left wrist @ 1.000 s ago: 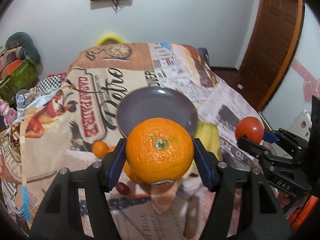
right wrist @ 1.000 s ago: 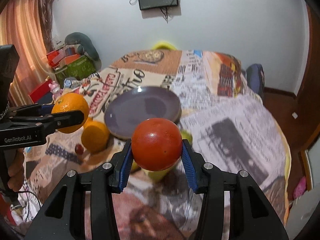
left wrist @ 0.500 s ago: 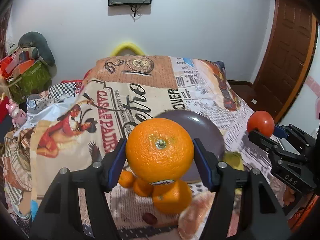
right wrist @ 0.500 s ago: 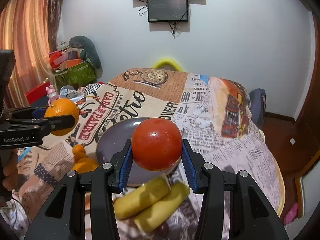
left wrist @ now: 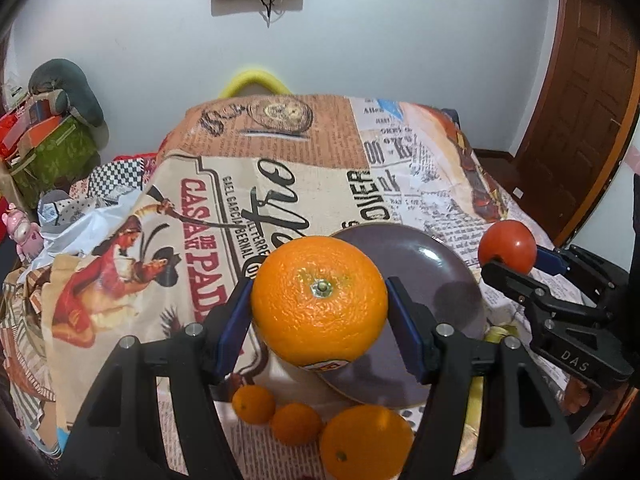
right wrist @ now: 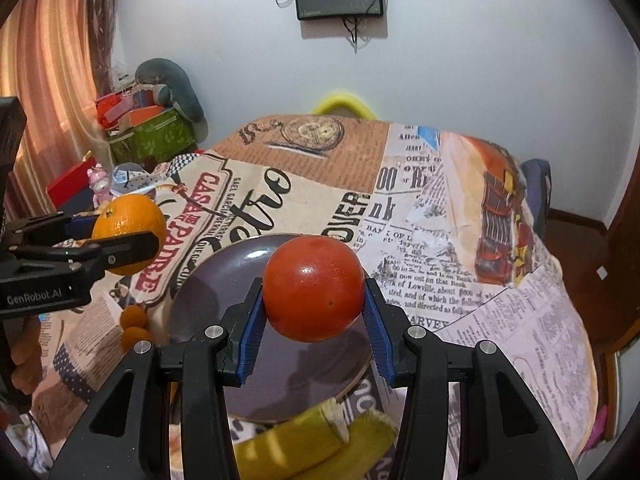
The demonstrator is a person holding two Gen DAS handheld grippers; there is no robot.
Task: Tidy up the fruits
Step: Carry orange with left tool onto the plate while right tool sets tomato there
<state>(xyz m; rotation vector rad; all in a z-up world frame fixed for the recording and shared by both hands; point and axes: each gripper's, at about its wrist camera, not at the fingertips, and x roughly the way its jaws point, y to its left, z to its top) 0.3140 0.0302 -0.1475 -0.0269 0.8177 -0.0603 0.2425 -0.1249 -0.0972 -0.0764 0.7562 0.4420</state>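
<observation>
My left gripper (left wrist: 319,320) is shut on a big orange (left wrist: 319,300) and holds it above the near left rim of the grey plate (left wrist: 436,280). My right gripper (right wrist: 314,324) is shut on a red tomato (right wrist: 314,288) and holds it above the same plate (right wrist: 224,296). Each gripper shows in the other view: the tomato (left wrist: 507,246) at the right, the orange (right wrist: 129,233) at the left. The plate's middle is partly hidden by the held fruits.
Three oranges (left wrist: 366,440) lie on the printed tablecloth (left wrist: 280,152) in front of the plate. Two bananas (right wrist: 312,440) lie at the plate's near right edge. Boxes and toys (right wrist: 148,132) stand at the left by the wall. A wooden door (left wrist: 580,120) is at the right.
Both grippers have pulled back and tilted up with their fruits. The plate and the loose fruits sit lower in view and more of the room shows.
</observation>
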